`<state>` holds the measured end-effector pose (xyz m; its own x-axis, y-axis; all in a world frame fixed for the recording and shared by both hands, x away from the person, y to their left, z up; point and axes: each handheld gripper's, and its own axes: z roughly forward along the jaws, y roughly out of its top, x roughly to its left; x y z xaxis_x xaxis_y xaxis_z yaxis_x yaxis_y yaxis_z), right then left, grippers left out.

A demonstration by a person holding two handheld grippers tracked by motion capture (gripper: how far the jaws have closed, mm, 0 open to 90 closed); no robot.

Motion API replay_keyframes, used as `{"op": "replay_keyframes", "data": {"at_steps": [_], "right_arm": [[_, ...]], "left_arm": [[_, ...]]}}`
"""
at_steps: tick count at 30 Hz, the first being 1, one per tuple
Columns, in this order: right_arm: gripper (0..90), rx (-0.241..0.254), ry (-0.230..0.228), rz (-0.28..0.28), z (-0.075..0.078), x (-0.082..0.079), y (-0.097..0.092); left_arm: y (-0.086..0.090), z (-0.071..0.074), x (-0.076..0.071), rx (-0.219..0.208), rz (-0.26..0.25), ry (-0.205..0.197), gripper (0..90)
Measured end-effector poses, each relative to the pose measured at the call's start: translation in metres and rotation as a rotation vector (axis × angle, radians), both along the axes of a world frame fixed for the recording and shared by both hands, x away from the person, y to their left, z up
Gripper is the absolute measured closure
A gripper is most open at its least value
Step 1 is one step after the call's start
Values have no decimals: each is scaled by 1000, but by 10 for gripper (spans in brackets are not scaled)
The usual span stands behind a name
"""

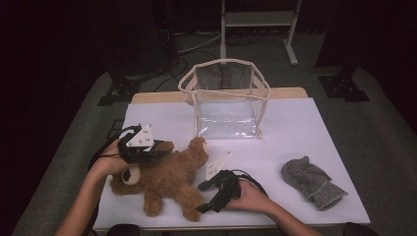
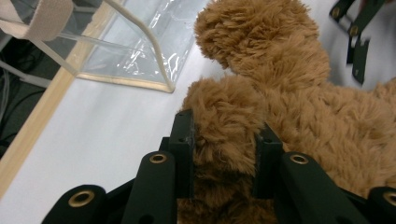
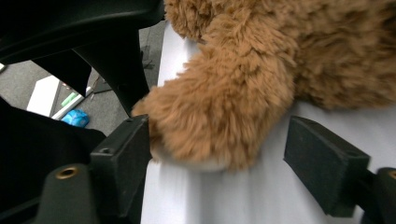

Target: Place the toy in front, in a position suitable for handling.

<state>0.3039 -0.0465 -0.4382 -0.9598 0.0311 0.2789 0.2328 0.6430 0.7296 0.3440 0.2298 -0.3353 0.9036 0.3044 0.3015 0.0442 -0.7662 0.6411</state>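
Two grippers on a brown teddy bear, one pinching, one waiting wide

The teddy bear lies low and left of the middle in the high view, its long way running from lower left up to the right, toward the clear bag standing behind it. The left gripper squeezes a furry limb tight. The right gripper has its jaws spread around a foot, one pad touching fur, the other apart (not pinching yet). A grey sock lies far right on the white table. No writing can be read
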Motion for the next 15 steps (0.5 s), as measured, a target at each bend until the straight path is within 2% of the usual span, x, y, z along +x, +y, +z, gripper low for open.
{"op": "replay_keyframes", "data": {"at_steps": [3, 4, 6, 10, 15], "right_arm": [[266, -17, 17, 8, -6, 1, 9], [335, -15, 68, 23, -10, 2, 15], [401, -11, 83, 34, -12, 1, 19], [553, -3, 57, 40, -10, -1, 19], [643, 10, 59, 49, -4, -3, 16]], "left_arm": [[0, 1, 0, 1, 1, 5, 688], [0, 2, 1, 7, 1, 2, 691], [0, 2, 0, 4, 1, 0, 701], [2, 2, 0, -7, 7, -11, 723], [4, 8, -2, -13, 19, -9, 739]]}}
